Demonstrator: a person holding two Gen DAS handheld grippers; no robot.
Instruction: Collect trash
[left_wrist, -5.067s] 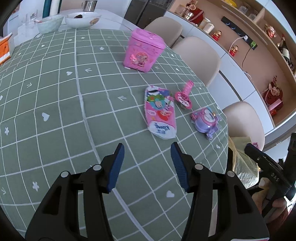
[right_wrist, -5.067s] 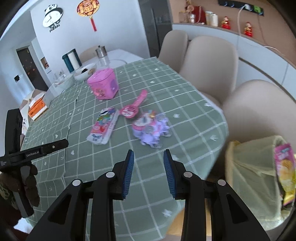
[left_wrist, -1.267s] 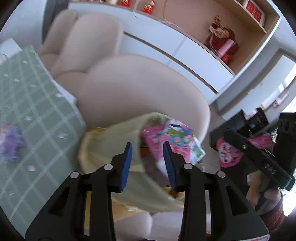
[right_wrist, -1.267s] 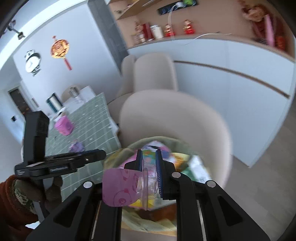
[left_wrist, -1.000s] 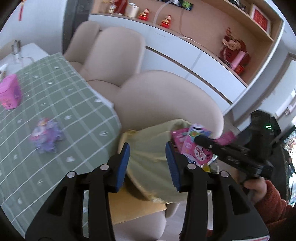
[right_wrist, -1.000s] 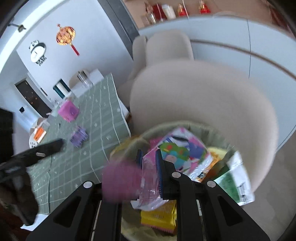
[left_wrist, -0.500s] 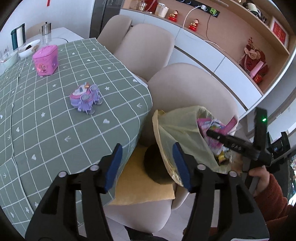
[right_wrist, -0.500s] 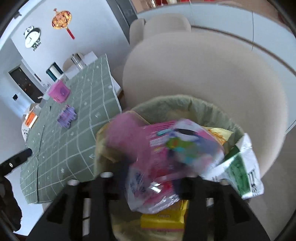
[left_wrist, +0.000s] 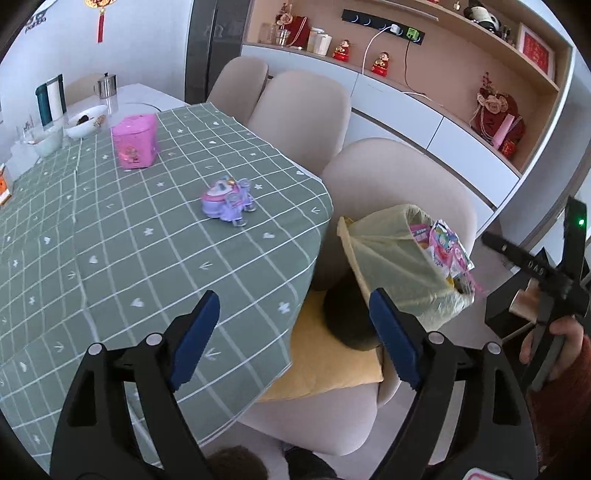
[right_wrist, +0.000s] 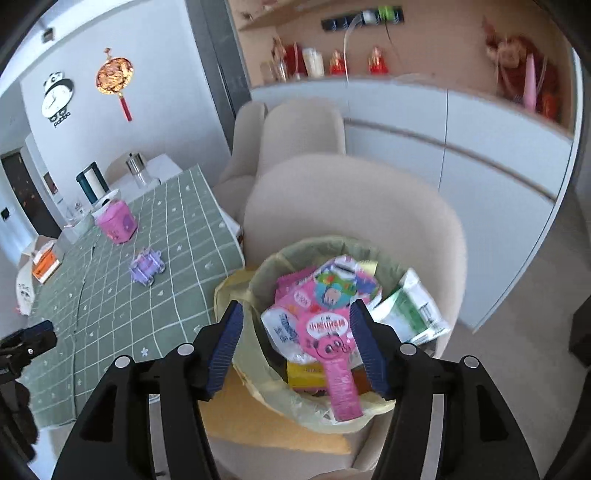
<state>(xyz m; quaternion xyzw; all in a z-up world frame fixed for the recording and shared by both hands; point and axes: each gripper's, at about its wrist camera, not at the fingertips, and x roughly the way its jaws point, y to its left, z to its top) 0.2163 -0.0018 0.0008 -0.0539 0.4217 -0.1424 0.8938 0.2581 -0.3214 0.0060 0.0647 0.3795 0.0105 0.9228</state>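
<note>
A bin lined with a yellow-green bag (left_wrist: 391, 258) (right_wrist: 258, 280) stands on a beige chair beside the table. It holds colourful packets, with a pink wand-shaped toy (right_wrist: 334, 354) lying on top and over the rim. My right gripper (right_wrist: 295, 334) hangs above the bin, its jaws still opening, nothing between the pads. My left gripper (left_wrist: 291, 325) is over the table's edge and the chair seat, jaws opening and empty. A purple toy car (left_wrist: 227, 201) (right_wrist: 146, 269) and a pink tin (left_wrist: 135, 146) (right_wrist: 116, 221) remain on the green checked tablecloth (left_wrist: 110, 240).
Two more beige chairs (left_wrist: 303, 110) stand along the table. A yellow cushion (left_wrist: 325, 365) lies on the near chair seat. Bowls (left_wrist: 86, 118) and a kettle (left_wrist: 107, 88) sit at the far end of the table. White cabinets (right_wrist: 480, 147) line the wall.
The right gripper let go of the pink wand toy, which now lies in the bin, and drew back and up. The left gripper pulled away from the bin toward the table and widened.
</note>
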